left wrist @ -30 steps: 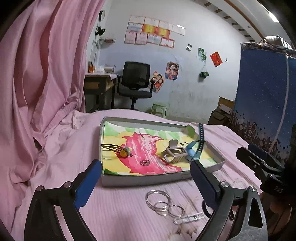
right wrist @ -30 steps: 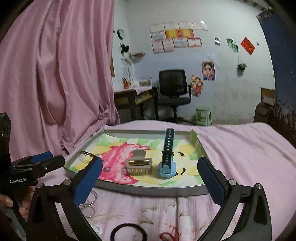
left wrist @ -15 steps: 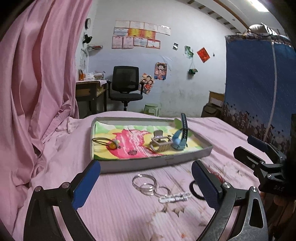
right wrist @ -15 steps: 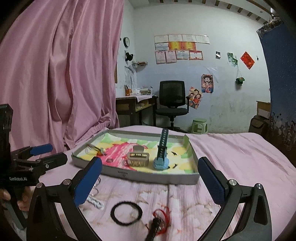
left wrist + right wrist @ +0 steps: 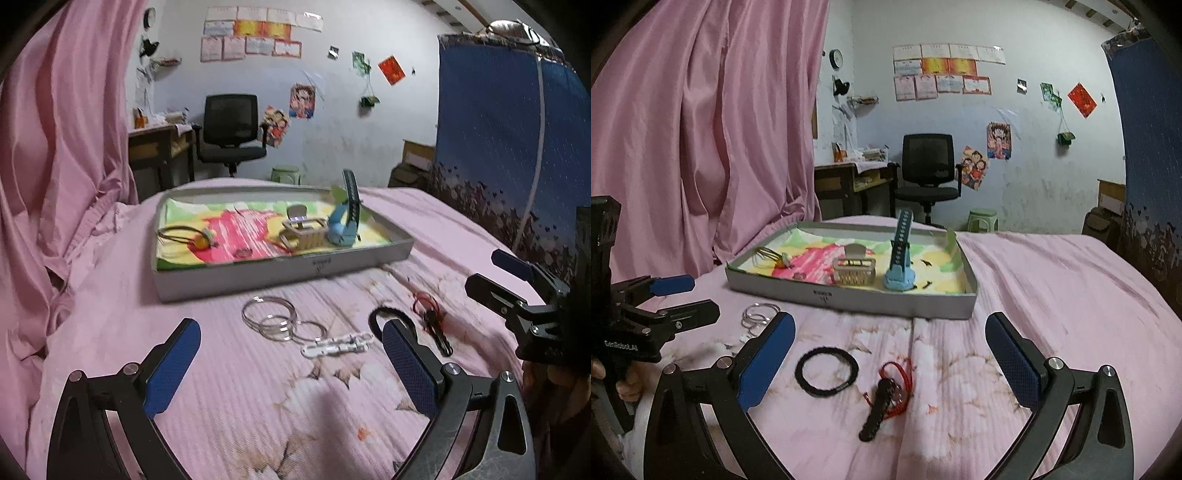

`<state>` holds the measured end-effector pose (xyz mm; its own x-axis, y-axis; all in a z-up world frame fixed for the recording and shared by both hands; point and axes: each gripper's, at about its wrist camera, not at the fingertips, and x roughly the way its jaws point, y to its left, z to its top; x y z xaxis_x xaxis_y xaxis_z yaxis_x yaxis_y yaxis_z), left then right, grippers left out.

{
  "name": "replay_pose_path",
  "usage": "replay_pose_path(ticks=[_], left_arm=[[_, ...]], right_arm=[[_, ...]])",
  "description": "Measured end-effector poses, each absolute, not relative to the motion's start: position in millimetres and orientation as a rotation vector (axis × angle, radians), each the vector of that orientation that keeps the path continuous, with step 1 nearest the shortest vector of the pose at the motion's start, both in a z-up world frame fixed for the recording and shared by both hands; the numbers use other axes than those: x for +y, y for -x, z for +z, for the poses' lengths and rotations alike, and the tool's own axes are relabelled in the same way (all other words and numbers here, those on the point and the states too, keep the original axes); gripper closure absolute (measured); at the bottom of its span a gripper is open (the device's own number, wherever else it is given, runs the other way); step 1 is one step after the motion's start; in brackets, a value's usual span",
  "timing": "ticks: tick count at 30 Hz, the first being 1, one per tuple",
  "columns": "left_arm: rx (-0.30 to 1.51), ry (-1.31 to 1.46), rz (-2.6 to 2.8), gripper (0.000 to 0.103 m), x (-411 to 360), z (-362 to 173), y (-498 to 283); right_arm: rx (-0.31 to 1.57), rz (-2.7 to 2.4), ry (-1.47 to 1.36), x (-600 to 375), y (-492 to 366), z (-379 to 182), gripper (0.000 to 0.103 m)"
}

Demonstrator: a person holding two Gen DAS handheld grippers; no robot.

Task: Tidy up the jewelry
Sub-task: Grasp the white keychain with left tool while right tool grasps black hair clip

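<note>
Both tongs, the left tongs (image 5: 291, 363) and the right tongs (image 5: 890, 354), hang wide and empty above a pink bed (image 5: 1052, 295), where the sorting looks partly done. Clear rings (image 5: 275, 319), a clear clip (image 5: 336, 343), a black hair tie (image 5: 826, 371) and a red-corded piece (image 5: 886, 398) await. Beyond, the tray (image 5: 849, 293) holds a claw clip (image 5: 854, 271), blue watch (image 5: 900, 273), bobble tie (image 5: 188, 236) and ring (image 5: 243, 253). Only "GenRobot.AI" on the left tool reads clearly.

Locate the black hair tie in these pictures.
In the right wrist view the black hair tie lies flat on the pink bedspread, outside the tray, just left of the red-and-black bracelet.
</note>
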<state>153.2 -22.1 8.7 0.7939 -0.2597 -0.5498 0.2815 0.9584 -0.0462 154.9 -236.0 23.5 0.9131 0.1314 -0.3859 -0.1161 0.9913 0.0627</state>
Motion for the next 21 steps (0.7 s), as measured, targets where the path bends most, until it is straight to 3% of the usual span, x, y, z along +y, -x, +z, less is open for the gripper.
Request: replay_pose_path(ticks=[16,21], left_arm=[[0.695,-0.054,-0.364,0.005,-29.4,-6.4,-163.3],[0.723,-0.049,-0.378,0.021,-29.1,-9.9,-167.6]], right_arm=[[0.543,0.136,-0.026,-236.4,-162.2,2.7,0.002],[0.576,0.152,-0.031,-235.2,-162.8,-3.8,0.002]])
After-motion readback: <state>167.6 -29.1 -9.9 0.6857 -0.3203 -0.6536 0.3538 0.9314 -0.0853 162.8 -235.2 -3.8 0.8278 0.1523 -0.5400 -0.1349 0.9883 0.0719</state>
